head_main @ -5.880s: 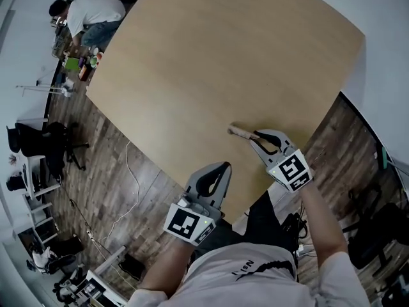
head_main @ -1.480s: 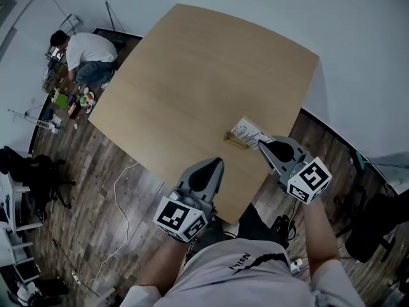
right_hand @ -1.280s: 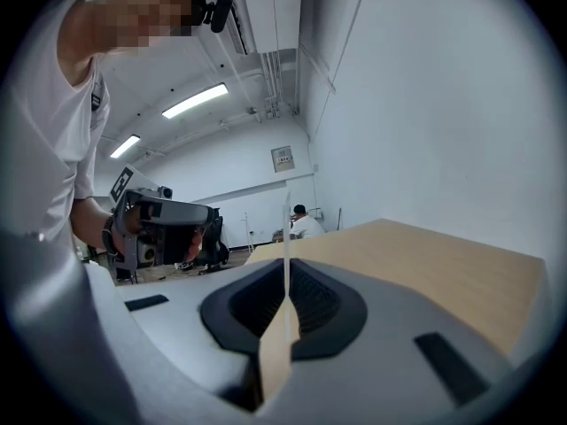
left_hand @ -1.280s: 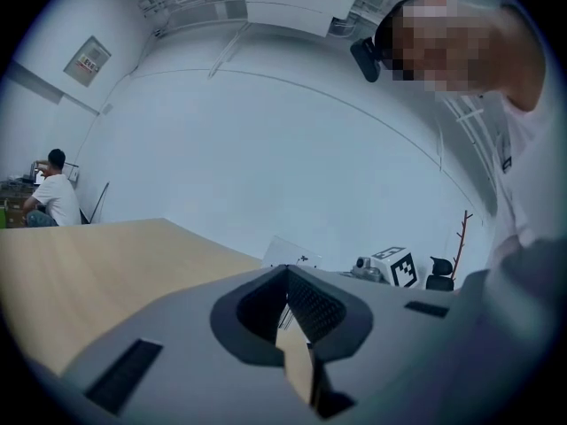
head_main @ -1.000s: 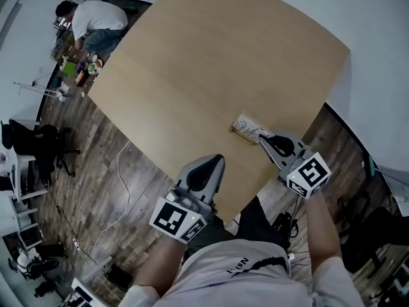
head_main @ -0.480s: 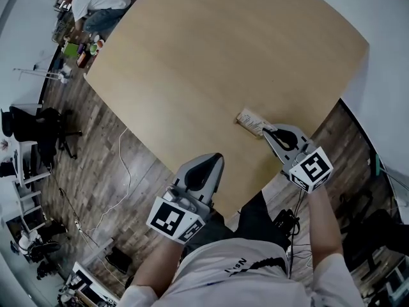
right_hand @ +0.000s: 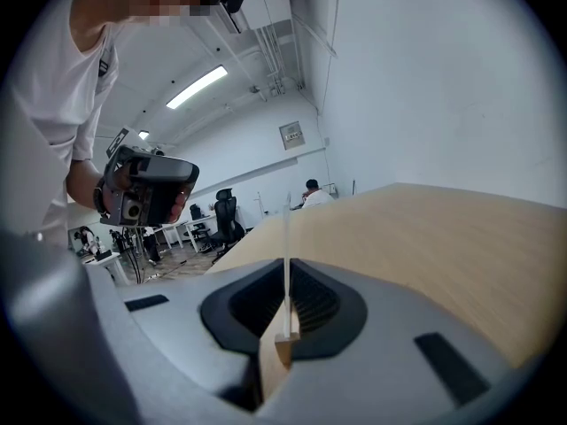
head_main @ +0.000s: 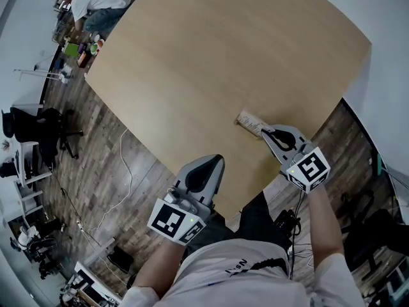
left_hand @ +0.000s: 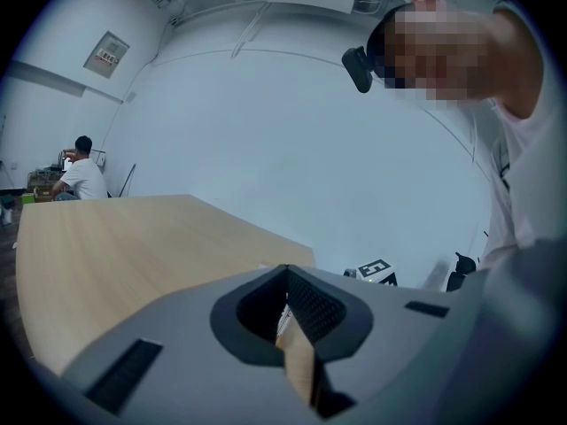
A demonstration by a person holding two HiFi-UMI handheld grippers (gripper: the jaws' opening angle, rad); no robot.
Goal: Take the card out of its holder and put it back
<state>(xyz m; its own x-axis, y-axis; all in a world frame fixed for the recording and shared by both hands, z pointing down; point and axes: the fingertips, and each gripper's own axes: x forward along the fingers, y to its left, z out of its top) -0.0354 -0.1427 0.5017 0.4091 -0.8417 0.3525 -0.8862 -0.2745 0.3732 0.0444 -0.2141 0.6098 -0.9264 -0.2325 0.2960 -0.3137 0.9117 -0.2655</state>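
Note:
A white card (head_main: 252, 124) stands in a small wooden holder (head_main: 240, 121) near the front right edge of the light wood table (head_main: 211, 62). My right gripper (head_main: 264, 132) reaches it from the near side and is shut on the card. In the right gripper view the card (right_hand: 286, 237) shows edge-on as a thin white line between the jaw tips (right_hand: 286, 262), with the holder block (right_hand: 283, 351) at its foot. My left gripper (head_main: 216, 159) hovers shut and empty at the table's near edge, left of the card. Its jaw tips (left_hand: 286, 269) meet in the left gripper view.
A person (head_main: 96, 8) crouches on the floor past the table's far left corner, beside small items. An office chair (head_main: 38, 130) and a white cable (head_main: 124, 184) are on the wood floor to the left. A white wall runs behind the table.
About 1.5 s ago the card leaned with its printed face showing; now it looks narrower and more upright over the holder. Since 0.5 s ago hardly anything has moved. The left gripper has stayed put.

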